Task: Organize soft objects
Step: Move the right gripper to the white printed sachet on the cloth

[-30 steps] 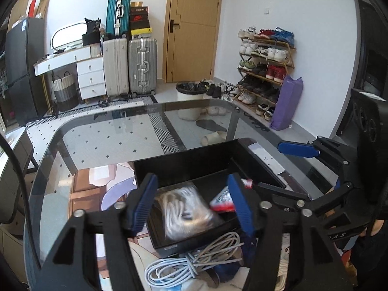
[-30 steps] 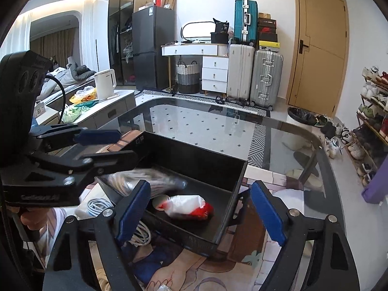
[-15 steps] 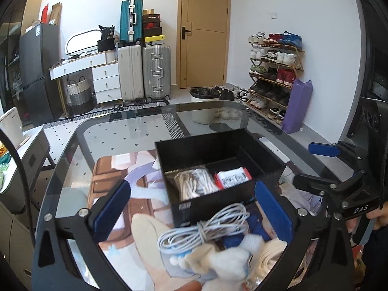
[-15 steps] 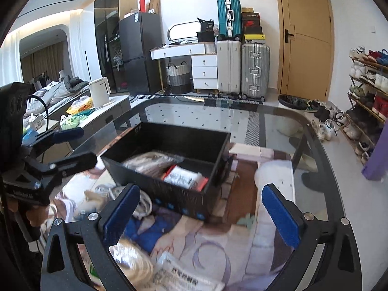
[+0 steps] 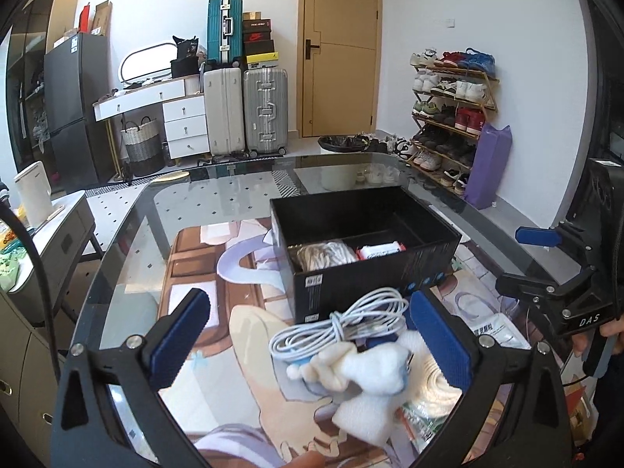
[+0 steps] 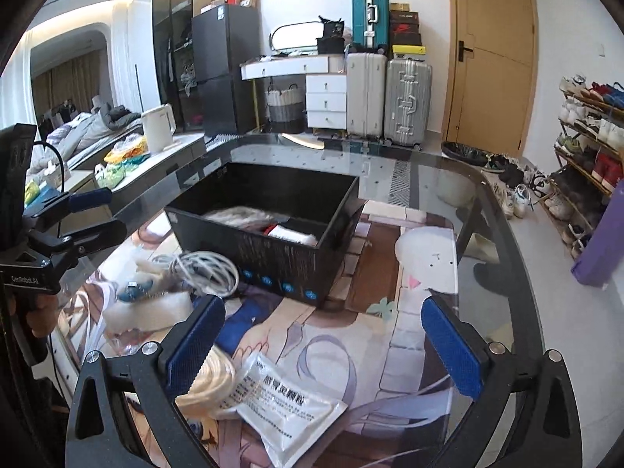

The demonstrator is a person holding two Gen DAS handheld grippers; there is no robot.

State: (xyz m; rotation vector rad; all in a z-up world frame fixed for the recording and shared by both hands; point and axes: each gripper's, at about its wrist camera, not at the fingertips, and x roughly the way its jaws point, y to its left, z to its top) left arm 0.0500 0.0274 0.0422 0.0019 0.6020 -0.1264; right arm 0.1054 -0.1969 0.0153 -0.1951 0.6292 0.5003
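A black divided box (image 5: 436, 234) (image 6: 343, 202) stands on the glass table. It holds a bagged white rope (image 5: 325, 254) and a red-and-white packet (image 5: 380, 250). In front of it lie a coiled white cable (image 5: 343, 325) (image 6: 202, 269), a white plush toy (image 5: 366, 366) (image 6: 150, 304), a cream rope coil (image 6: 210, 394) and a white sachet (image 6: 288, 409). My left gripper (image 5: 308, 345) is open and empty, above the cable and plush. My right gripper (image 6: 321, 345) is open and empty, above the mat near the sachet.
A printed mat (image 6: 390, 331) covers the near part of the glass table (image 5: 218, 195). A side counter with a white kettle (image 6: 158, 126) stands left. Suitcases (image 5: 243, 111), a door and a shoe rack (image 5: 452, 109) line the far walls.
My left gripper let the bagged rope go into the box, opened and drew back toward the near pile. My right gripper also drew back from the box, staying open.
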